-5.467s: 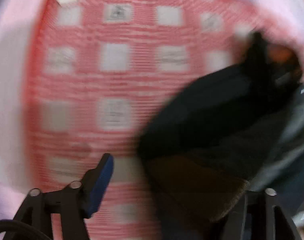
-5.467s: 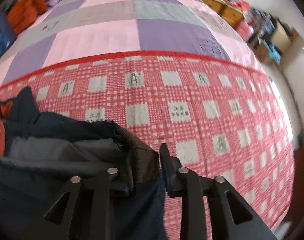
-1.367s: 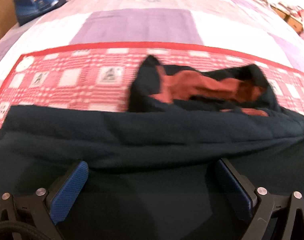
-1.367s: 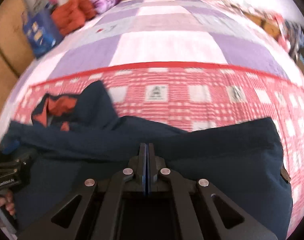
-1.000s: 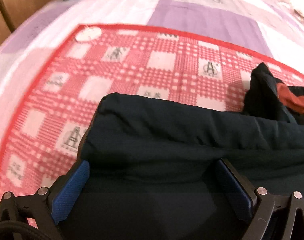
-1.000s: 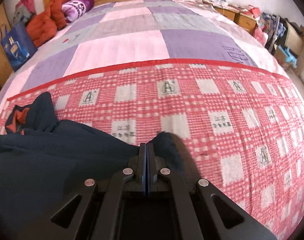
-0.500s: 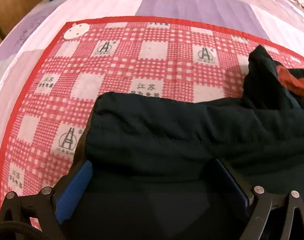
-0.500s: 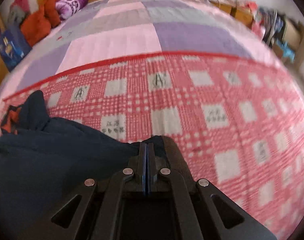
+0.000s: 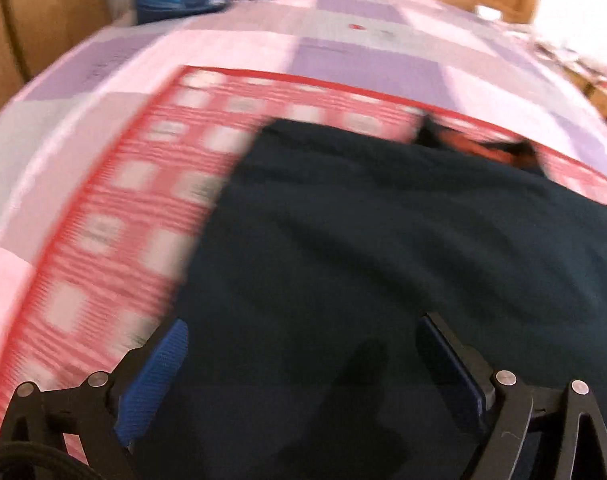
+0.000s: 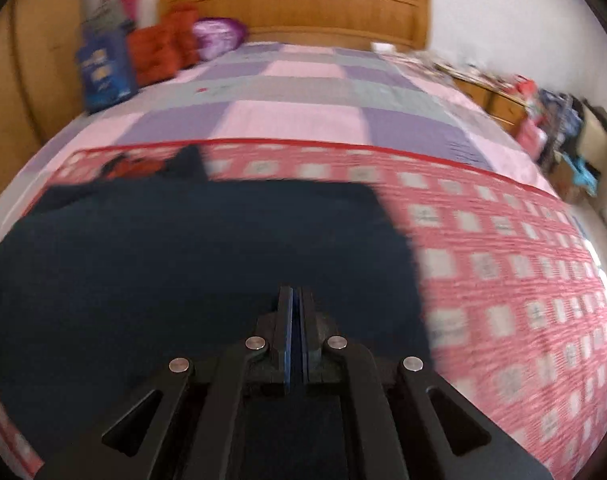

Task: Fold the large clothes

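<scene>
A dark navy jacket (image 9: 383, 240) with an orange-lined hood (image 9: 483, 148) lies folded on a red checked cloth (image 9: 115, 216) on the bed. In the right wrist view the jacket (image 10: 203, 248) fills the lower left, with its hood (image 10: 135, 168) at the far left. My left gripper (image 9: 303, 352) is open above the jacket's near part, with nothing between its blue pads. My right gripper (image 10: 295, 308) is shut, fingers together, over the jacket's near edge; I see no cloth pinched between them.
The red checked cloth (image 10: 503, 260) spreads to the right over a pink and purple quilt (image 10: 303, 92). A blue bag (image 10: 103, 68), orange cushions (image 10: 163, 52) and a wooden headboard (image 10: 303, 12) are at the far end. Cluttered furniture (image 10: 543, 108) lines the right side.
Both grippers have pulled back and up from the jacket, so more of it and the bed shows. The jacket lies flatter. The views are blurred by motion.
</scene>
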Available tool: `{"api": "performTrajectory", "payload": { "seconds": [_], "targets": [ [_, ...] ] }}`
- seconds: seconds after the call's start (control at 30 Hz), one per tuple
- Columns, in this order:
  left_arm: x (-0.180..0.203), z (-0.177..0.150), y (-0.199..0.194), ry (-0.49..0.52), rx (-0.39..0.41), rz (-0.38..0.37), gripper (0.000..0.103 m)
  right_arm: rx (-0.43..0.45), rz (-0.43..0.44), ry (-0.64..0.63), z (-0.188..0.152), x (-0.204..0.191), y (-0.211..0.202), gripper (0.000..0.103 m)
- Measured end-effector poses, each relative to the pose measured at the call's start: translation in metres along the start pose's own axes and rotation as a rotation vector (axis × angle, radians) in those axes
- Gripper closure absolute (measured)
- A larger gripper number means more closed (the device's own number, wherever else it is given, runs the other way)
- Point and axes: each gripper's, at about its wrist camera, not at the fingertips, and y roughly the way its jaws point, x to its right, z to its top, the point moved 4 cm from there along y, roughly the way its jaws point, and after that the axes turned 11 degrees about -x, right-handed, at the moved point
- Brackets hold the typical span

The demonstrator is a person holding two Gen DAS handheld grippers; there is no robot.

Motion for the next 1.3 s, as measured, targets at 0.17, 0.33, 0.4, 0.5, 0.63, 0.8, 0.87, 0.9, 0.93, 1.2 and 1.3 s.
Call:
{"api": "performTrajectory", "payload": {
  "seconds": [0.17, 0.33, 0.4, 0.5, 0.63, 0.8, 0.87, 0.9, 0.93, 1.2, 1.3],
  "targets": [
    [0.087, -0.025, 0.007, 0.101, -0.042, -0.14, 0.008, 0.009, 0.189, -0.093, -0.016, -0.103, -0.008, 0.1],
    [0.092, -0.038, 0.027, 0.132, -0.021, -0.037, 0.001, -0.053, 0.165, -0.13, -0.032, -0.118, 0.016, 0.103],
    [0.075, -0.04, 0.027, 0.141, -0.013, 0.017, 0.0, -0.049, 0.115, -0.136, -0.038, -0.097, 0.019, 0.103],
    [0.039, -0.043, 0.027, 0.115, -0.012, 0.078, 0.0, -0.032, 0.012, -0.102, -0.046, -0.04, 0.016, 0.103],
    [-0.012, -0.047, 0.024, 0.077, -0.005, 0.196, 0.0, -0.04, -0.125, 0.016, -0.058, 0.035, 0.011, 0.103],
    [-0.049, -0.052, 0.028, 0.032, -0.033, 0.231, 0.0, -0.152, -0.259, 0.155, -0.082, 0.11, 0.019, 0.103],
    [-0.058, -0.052, 0.031, 0.002, -0.047, 0.212, 0.0, -0.232, -0.219, 0.24, -0.098, 0.131, 0.029, 0.103],
    [-0.059, -0.054, 0.031, -0.014, -0.053, 0.201, 0.0, -0.252, -0.208, 0.269, -0.105, 0.138, 0.03, 0.103],
    [-0.061, -0.054, 0.031, -0.021, -0.056, 0.202, 0.0, -0.235, -0.231, 0.276, -0.111, 0.141, 0.023, 0.103],
    [0.013, -0.084, -0.04, 0.042, 0.064, 0.054, 0.004, 0.048, -0.142, 0.075, -0.116, 0.033, -0.07, 0.103],
    [0.048, -0.104, -0.057, 0.075, 0.071, -0.078, 0.004, 0.055, 0.022, -0.123, -0.13, -0.05, -0.082, 0.103]
  ]
}}
